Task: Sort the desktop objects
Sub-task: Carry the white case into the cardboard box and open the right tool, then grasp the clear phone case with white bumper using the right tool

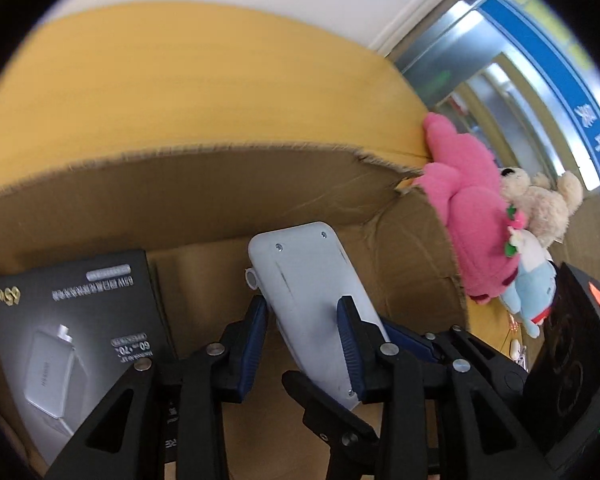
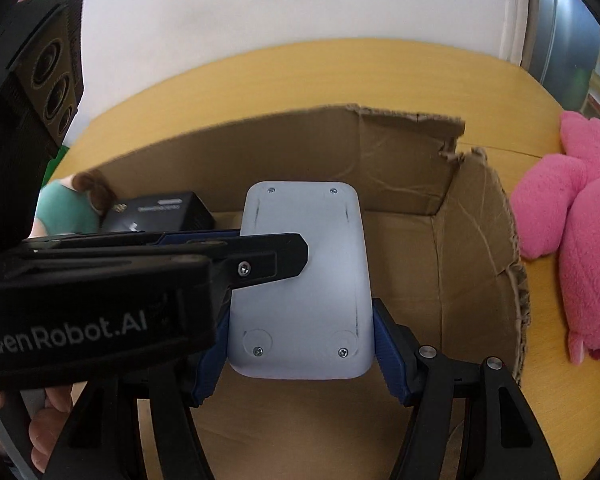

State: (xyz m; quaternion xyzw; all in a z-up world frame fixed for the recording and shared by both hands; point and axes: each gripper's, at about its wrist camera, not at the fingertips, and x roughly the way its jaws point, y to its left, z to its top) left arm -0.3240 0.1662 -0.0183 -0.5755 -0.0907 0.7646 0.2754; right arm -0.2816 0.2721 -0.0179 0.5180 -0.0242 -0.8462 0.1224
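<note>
Right wrist view: both my hand-held grippers, left [image 1: 304, 336] and right [image 2: 300, 350], clamp the white device [image 2: 304, 280] above the cardboard box [image 2: 480, 240]; black carton [image 1: 76, 312] lies inside left, pink plush [image 2: 572, 240] right on the worktop [image 2: 260, 76].

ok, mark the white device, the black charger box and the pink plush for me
white device [image 2: 300, 280]: right wrist view, middle of its screwed back panel.
black charger box [image 1: 76, 320]: left wrist view, printed top face.
pink plush [image 1: 472, 216]: left wrist view, its body, beside the cardboard box's torn corner.
</note>
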